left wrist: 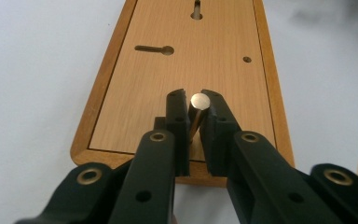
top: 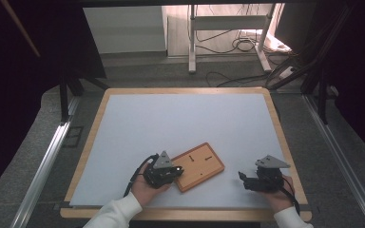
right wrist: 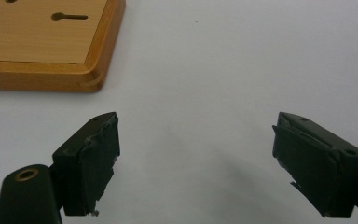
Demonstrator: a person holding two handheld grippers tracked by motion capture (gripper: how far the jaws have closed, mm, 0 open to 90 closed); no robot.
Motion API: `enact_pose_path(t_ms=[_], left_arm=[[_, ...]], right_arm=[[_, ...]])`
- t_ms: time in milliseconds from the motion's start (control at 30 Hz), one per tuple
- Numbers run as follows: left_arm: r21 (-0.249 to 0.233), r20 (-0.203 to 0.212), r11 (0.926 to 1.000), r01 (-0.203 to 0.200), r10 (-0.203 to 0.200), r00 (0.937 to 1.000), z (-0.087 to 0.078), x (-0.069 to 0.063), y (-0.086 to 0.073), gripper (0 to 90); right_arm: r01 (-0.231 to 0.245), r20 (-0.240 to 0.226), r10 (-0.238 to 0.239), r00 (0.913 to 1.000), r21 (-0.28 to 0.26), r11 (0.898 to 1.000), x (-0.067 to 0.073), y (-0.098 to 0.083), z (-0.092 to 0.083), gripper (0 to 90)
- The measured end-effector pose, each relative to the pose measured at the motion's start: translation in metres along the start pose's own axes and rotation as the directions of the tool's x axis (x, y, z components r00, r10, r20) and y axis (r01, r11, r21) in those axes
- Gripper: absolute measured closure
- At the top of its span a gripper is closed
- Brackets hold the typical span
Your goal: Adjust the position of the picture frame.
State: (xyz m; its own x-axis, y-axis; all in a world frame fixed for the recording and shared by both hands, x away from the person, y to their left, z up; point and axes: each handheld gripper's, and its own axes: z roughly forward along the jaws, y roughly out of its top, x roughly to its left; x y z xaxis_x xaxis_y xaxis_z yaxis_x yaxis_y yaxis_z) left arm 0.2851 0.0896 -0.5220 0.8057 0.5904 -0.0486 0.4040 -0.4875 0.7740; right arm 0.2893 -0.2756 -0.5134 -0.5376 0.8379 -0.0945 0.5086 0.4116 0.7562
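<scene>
Left gripper view shows a small brass pin (left wrist: 198, 112) clamped between the pads of the left gripper (left wrist: 195, 122), just above the wooden board (left wrist: 205, 60). Its long axis slopes, round head tipped towards the camera. A loose pinch could let it twist free. Well aside, the right gripper (right wrist: 196, 154) gapes empty.

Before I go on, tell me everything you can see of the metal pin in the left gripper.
The metal pin is a short brass-coloured rod with a flat, round, shiny end face. It stands upright and slightly tilted over the near end of the wooden board, clamped between the pads of the left gripper. Its lower end is hidden by the jaws, so contact with the board cannot be told.
</scene>
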Motion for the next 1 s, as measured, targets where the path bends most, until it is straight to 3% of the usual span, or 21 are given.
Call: enact_pose_path(t_ms=[100, 167, 333, 433, 600, 767, 1000], left_arm=[[-0.006, 0.002, 1.0, -0.001, 0.001, 1.0, -0.001, 0.001, 0.0, 84.6], [-0.02, 0.019, 0.9994, 0.029, -0.029, 0.9994, -0.003, 0.005, 0.001, 84.8], [-0.031, 0.028, 0.9985, 0.044, -0.043, 0.9987, -0.007, 0.013, 0.001, 84.9], [-0.043, 0.061, 0.9968, 0.067, -0.064, 0.9961, -0.011, 0.02, 0.001, 85.0], [-0.063, 0.114, 0.996, 0.062, -0.055, 0.992, -0.021, 0.037, -0.003, 85.1], [-0.065, 0.091, 0.9975, 0.027, -0.022, 0.9956, -0.032, 0.05, -0.008, 85.1], [-0.067, 0.081, 0.9972, 0.033, -0.027, 0.9963, -0.04, 0.063, -0.013, 85.1]], right_arm=[[0.0, 0.001, 0.0, 1.0, -0.002, 1.0, 0.0, 0.0, 0.0, 15.2], [0.0, 0.001, 0.0, 1.0, -0.003, 1.0, 0.0, 0.0, 0.0, 15.1], [0.0, 0.002, 0.0, 1.0, -0.002, 1.0, -0.001, 0.0, -0.001, 15.2], [-0.001, 0.002, 0.001, 1.0, -0.004, 1.0, -0.001, 0.0, -0.002, 15.2], [0.001, 0.003, -0.001, 1.0, -0.005, 1.0, -0.001, 0.0, -0.002, 15.3], [0.002, 0.003, -0.002, 1.0, -0.005, 1.0, 0.0, 0.0, -0.002, 15.4], [0.006, 0.002, -0.006, 1.0, -0.002, 1.0, 0.0, 0.0, -0.001, 15.4]])
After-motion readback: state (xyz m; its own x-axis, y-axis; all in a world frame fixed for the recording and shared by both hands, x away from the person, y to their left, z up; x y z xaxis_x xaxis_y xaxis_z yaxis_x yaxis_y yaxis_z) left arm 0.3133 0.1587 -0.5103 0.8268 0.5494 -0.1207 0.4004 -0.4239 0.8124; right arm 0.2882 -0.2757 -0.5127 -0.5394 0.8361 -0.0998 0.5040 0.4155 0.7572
